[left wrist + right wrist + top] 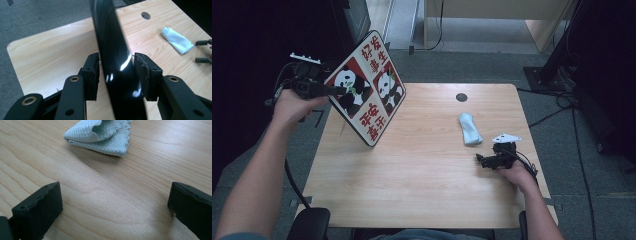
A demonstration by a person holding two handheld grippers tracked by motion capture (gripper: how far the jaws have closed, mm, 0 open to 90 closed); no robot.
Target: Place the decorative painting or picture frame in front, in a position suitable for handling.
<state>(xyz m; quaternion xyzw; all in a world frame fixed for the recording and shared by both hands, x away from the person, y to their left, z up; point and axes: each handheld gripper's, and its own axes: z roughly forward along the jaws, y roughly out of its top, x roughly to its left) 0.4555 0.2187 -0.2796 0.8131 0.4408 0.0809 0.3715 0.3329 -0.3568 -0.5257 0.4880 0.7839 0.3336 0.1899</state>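
Observation:
A square tray (pixel 367 90) with panda pictures and red characters stands tilted on one corner over the table's left part. My left gripper (pixel 334 91) is shut on the tray's left rim. In the left gripper view the tray's glossy black edge (pixel 115 62) runs between the two pads of the left gripper (pixel 116 72). A folded light blue cloth (pixel 469 129) lies on the table's right half, also seen as the cloth (pixel 177 40) and close up as the cloth (pixel 100 137). My right gripper (pixel 480 161) rests low at the table just in front of it, and the right gripper (pixel 115 205) is open with bare wood between its jaws.
The wooden table (pixel 422 190) has a round cable hole (pixel 461 97) near its far edge. Cables (pixel 562 105) trail over the grey floor to the right. A black stand foot (pixel 542 75) sits beyond the table's far right corner.

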